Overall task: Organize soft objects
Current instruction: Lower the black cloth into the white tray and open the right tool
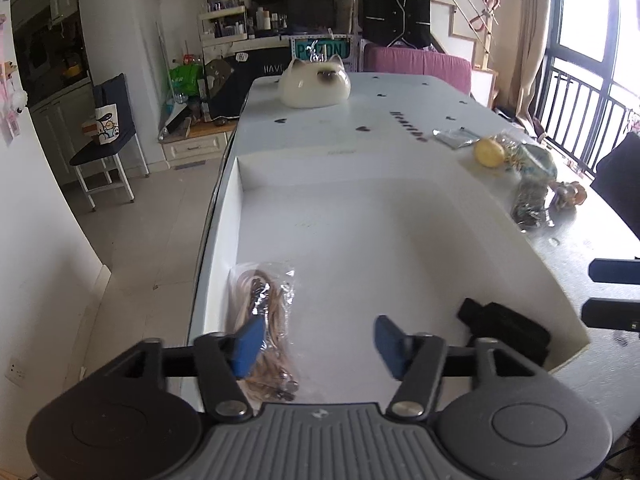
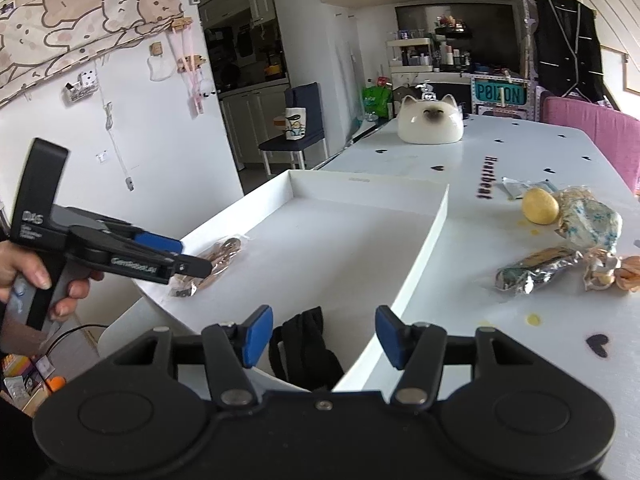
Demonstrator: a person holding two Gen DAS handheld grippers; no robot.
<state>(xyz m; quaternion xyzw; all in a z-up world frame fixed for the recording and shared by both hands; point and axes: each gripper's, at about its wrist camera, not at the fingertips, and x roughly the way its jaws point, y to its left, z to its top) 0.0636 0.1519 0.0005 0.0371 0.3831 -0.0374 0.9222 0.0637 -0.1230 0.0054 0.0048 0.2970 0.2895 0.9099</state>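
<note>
Fingers of left gripper apart above bagged cord in tray

— What do you see past your table?
— Your pale tiled floor, a dark chair against white walls, daylight through the barred window.
— And beyond?
— Cluttered shelves, a pink bench.

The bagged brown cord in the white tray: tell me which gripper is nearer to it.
Left. The left gripper hangs open right over the bagged brown cord, one finger overlapping it. The right gripper sits across the white tray, above the black strap.
</note>
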